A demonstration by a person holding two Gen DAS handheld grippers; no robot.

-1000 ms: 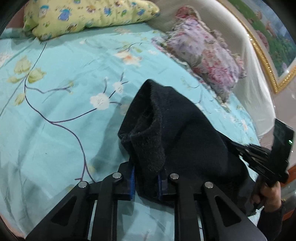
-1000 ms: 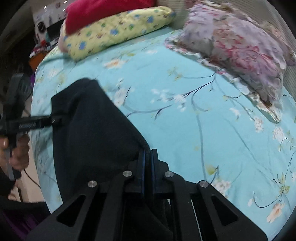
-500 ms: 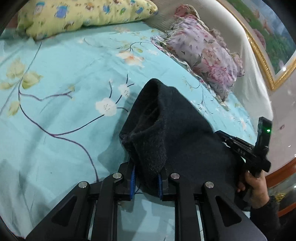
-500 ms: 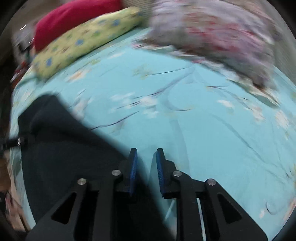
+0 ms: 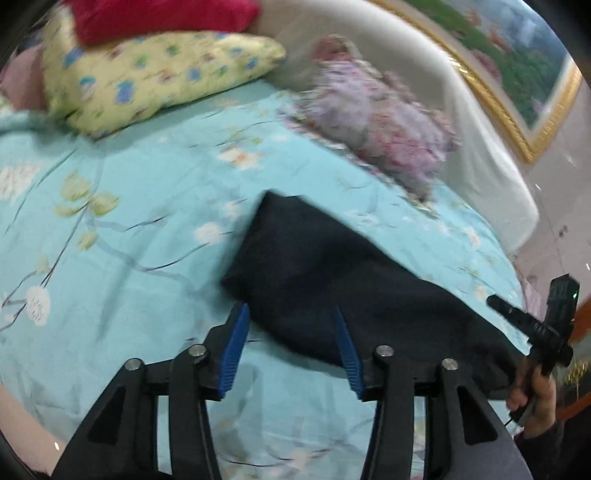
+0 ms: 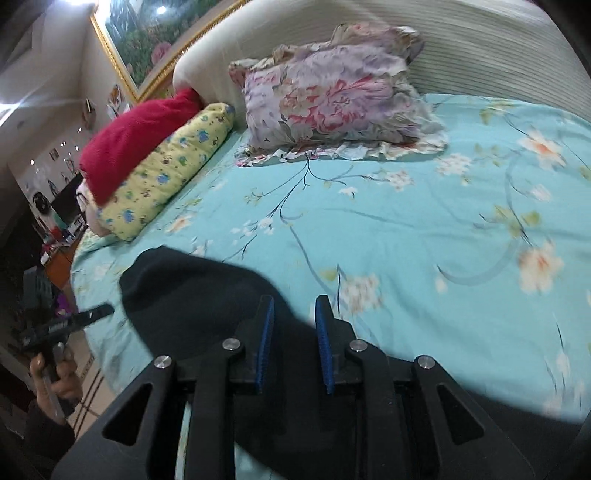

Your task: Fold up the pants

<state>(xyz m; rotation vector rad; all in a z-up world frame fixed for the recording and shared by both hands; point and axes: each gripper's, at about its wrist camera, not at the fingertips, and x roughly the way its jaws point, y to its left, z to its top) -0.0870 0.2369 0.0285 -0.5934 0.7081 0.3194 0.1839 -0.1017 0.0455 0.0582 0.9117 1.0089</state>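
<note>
Both claws are held apart and empty: the left claw [image 5: 291, 343] at the near edge of the black pants [image 5: 332, 280], the right claw [image 6: 293, 325] just over them. The pants lie folded on the bed [image 6: 424, 229]. A loose edge could be snagged and the fold undone. Counted: one pair of pants, two claws, three pillows.

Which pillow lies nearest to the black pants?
The purple floral pillow, beside the headboard; its frilled edge comes closest to the black pants. The yellow pillow and red pillow lie farther left.
</note>
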